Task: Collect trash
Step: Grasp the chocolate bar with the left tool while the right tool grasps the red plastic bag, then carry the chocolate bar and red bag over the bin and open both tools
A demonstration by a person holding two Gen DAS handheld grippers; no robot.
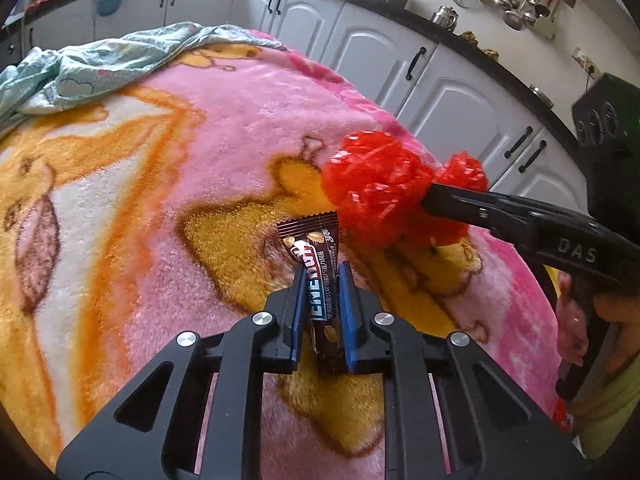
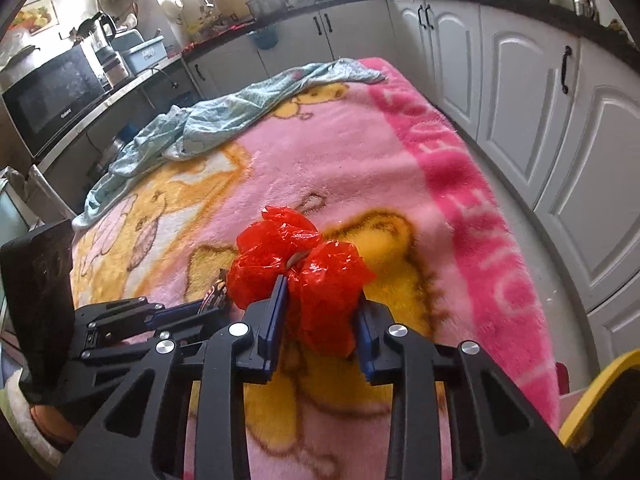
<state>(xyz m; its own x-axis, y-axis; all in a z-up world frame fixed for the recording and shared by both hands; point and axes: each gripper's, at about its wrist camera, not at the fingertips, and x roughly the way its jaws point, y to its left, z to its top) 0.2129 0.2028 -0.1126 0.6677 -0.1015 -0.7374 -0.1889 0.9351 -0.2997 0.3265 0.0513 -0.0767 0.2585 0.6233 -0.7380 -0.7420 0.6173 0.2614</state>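
My left gripper [image 1: 322, 276] is shut on a dark brown snack wrapper [image 1: 316, 264] and holds it above the pink blanket [image 1: 224, 152]. My right gripper [image 2: 322, 300] is shut on a crumpled red plastic bag [image 2: 308, 268], held above the blanket too. In the left wrist view the red bag [image 1: 376, 184] and the right gripper [image 1: 430, 196] sit just right of the wrapper. In the right wrist view the left gripper [image 2: 216, 304] shows at the lower left with the wrapper tip [image 2: 216, 292].
A crumpled light green cloth [image 2: 224, 120] lies at the blanket's far end. White cabinets [image 2: 520, 92] run along the right side. A microwave [image 2: 56, 100] stands on the counter at left. A yellow object [image 2: 596, 392] shows at the lower right.
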